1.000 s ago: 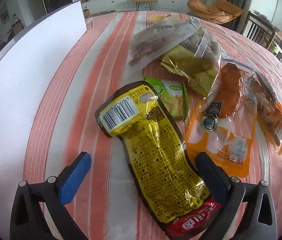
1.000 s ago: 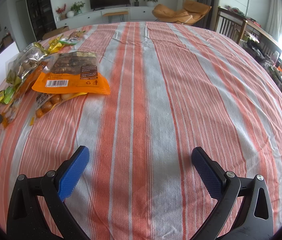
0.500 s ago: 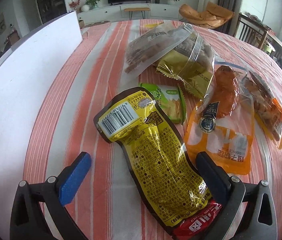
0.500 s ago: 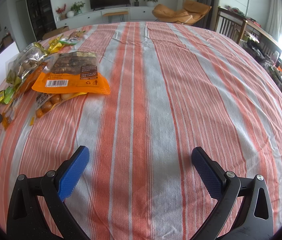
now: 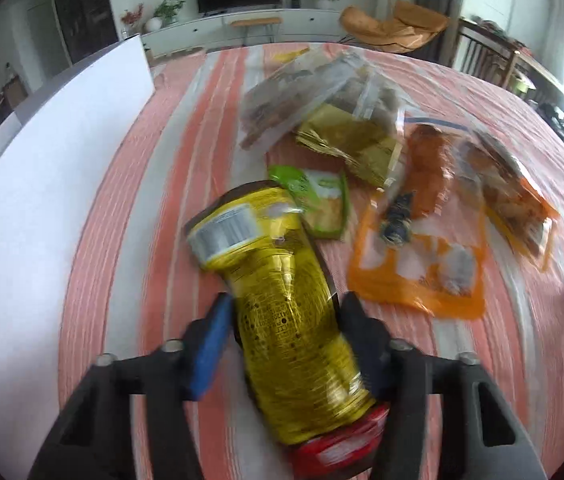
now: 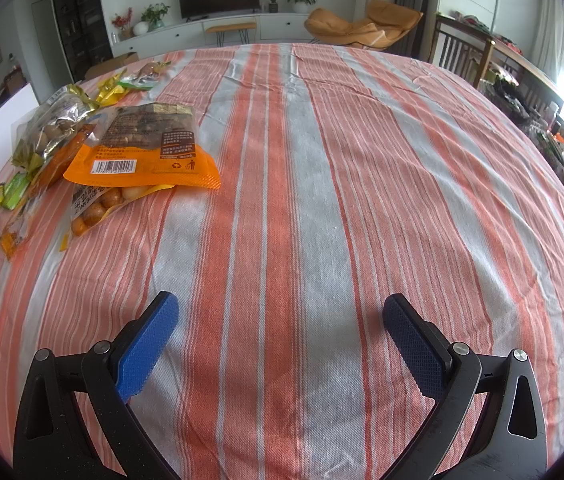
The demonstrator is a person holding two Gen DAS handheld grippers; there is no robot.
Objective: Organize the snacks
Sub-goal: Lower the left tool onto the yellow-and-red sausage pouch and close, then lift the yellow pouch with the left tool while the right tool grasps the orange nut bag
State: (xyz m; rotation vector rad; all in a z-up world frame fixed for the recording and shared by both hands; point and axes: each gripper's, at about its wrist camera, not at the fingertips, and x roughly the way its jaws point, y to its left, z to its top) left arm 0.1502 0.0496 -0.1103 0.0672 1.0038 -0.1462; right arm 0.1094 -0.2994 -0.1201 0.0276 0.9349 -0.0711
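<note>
1. Left hand-held gripper (image 5: 286, 316): jaws have just been closing and now sit clamped on the yellow snack pouch (image 5: 282, 300), blue pads pressing its sides so the foil bows up into a rounded shape between them.
2. Yellow snack pouch: red bottom end nearest the camera, barcode end pointing away, over the striped tabletop (image 5: 129, 208). Frame is motion-blurred; cannot tell whether it has left the cloth.
3. Just beyond the pouch's far end: small green packet (image 5: 318, 204), flat on the cloth, its near corner under or touching the pouch.
4. Right of it: orange-and-clear bag (image 5: 422, 252), flat, with a second orange bag (image 5: 518, 208) beside it further right.
5. Further back: gold foil pack (image 5: 350, 148) under clear zip bags (image 5: 298, 100), piled together.
6. White board (image 5: 53, 152) runs along the left edge of the tabletop.
7. Right hand-held gripper (image 6: 279, 320): jaws wide apart, nothing between them, hovering over bare striped cloth well apart from the snacks.
8. Right wrist view, far left: same snack pile, orange bag with barcode (image 6: 141, 152) on top of a bag of round yellow pieces (image 6: 97, 208).
9. Background: TV, plants, orange chair.
</note>
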